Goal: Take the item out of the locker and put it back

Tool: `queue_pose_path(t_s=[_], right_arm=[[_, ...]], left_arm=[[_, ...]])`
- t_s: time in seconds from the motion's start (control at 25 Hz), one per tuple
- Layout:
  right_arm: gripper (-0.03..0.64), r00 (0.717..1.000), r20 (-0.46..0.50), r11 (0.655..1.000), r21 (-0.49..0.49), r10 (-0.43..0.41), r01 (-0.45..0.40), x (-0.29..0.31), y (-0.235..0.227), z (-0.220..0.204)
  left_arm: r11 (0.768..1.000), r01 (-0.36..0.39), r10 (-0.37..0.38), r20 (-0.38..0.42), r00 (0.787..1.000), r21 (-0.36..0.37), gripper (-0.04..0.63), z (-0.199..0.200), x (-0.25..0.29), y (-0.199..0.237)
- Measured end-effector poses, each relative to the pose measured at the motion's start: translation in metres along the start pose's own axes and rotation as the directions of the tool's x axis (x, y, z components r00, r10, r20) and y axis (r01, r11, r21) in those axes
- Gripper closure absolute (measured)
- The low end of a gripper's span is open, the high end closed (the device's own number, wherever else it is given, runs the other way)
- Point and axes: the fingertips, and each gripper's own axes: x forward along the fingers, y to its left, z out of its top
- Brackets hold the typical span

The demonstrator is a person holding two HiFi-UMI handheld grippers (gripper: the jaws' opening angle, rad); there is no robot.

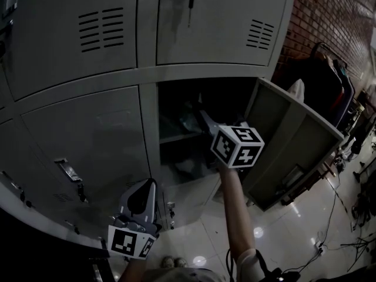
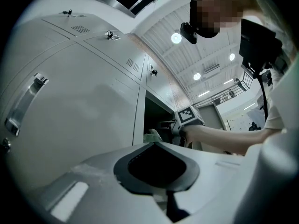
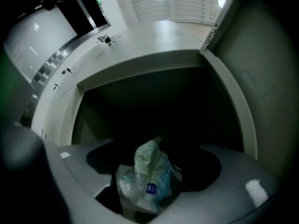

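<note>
**Packet lies loose between the right tool's jaws, inside the locker**

Packet (image 3: 148,178) first: it is a crumpled clear plastic one with a small blue mark. In the right gripper view it sits at 6 o'clock, dead centre in the gap of the right tool (image 3: 152,154). Its long axis runs roughly 12 to 6 there, so it points along the tool rather than across it. The jaws stand well apart on either side, and I see neither pad pressing the plastic, so I read that tool as spread wide and gripping nothing.

From the head view, the right tool reaches into the open compartment of the locker (image 1: 150,107), just right of centre. The door (image 1: 294,140) hangs open at 3 o'clock of it. I cannot tell whether the packet rests on the shelf (image 1: 176,138) inside; it is too dark in there.

My left tool (image 1: 147,190) hangs at 7 o'clock of the head view, in front of a closed door and well away from the opening. Its jaws meet at the tips with nothing between them.

The right hand is plainly the nearer. I judge that a straight pull back, without dragging the plastic, is all that is needed.
</note>
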Motion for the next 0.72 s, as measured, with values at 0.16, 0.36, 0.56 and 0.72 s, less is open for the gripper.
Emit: queue_pose_path(t_s=[0.16, 0.36, 0.56, 0.72], right_arm=[[0.270, 0.993, 0.103, 0.995, 0.072, 0.059, -0.067, -0.044, 0.025, 0.021], [0.347, 0.968, 0.234, 0.982, 0.138, 0.095, -0.130, -0.129, 0.065, 0.019], [0.455, 0.977, 0.201, 0.995, 0.041, 0.077, -0.087, -0.190, 0.088, -0.042], [0.614, 0.979, 0.197, 0.981, 0.169, 0.056, -0.091, -0.210, 0.092, -0.090]], left_arm=[[1.000, 0.008, -0.008, 0.000, 1.000, 0.011, 0.590, 0.001, -0.001, -0.002], [1.000, 0.000, 0.000, 0.005, 1.000, -0.013, 0.590, 0.004, -0.006, -0.004], [1.000, 0.023, -0.023, -0.011, 1.000, -0.004, 0.590, -0.005, -0.016, -0.012], [0.999, 0.032, -0.033, -0.026, 0.999, -0.012, 0.590, -0.013, -0.022, -0.016]])
